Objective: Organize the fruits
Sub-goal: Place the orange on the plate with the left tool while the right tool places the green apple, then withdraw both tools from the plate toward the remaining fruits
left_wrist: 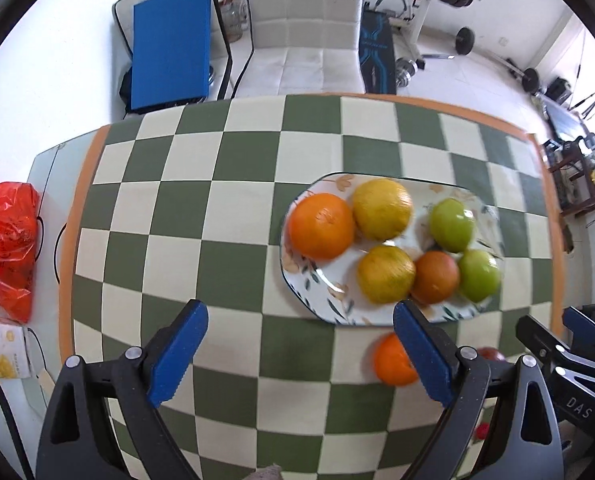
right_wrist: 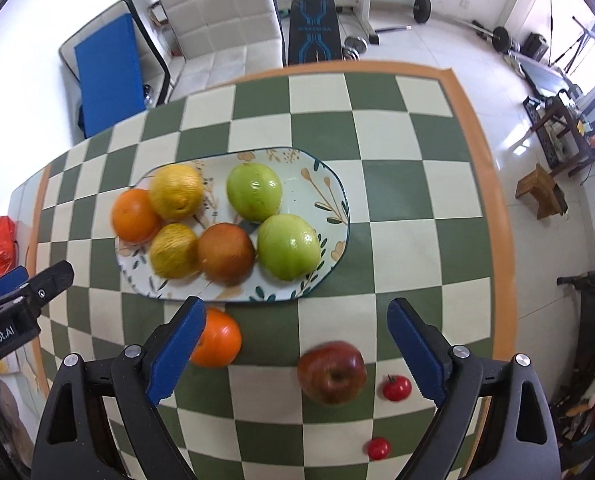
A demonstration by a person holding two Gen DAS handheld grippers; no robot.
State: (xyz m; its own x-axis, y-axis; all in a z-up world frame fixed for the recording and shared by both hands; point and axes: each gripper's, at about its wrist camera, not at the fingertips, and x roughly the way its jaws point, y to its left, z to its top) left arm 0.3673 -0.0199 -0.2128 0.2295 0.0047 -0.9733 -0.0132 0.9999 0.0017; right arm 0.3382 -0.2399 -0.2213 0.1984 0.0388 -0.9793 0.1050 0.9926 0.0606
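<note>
A floral oval plate [right_wrist: 321,184] [left_wrist: 321,308] on the checkered cloth holds several fruits: an orange [right_wrist: 134,215] [left_wrist: 321,226], two yellow citrus [right_wrist: 176,191] [left_wrist: 382,209], a brownish fruit [right_wrist: 226,253] [left_wrist: 435,277] and two green ones [right_wrist: 288,246] [left_wrist: 452,225]. Off the plate lie a loose orange [right_wrist: 221,340] [left_wrist: 391,362], a red apple [right_wrist: 332,372] and two small red tomatoes [right_wrist: 396,387]. My right gripper [right_wrist: 295,354] is open above the apple. My left gripper [left_wrist: 299,356] is open, empty, left of the loose orange.
Red plastic bag [left_wrist: 5,240] and a box [left_wrist: 5,352] sit off the table's left end. A white chair [left_wrist: 303,28] and blue-padded chair [left_wrist: 171,46] stand beyond the far edge, gym gear behind. The cloth's orange border [right_wrist: 485,200] marks the right edge.
</note>
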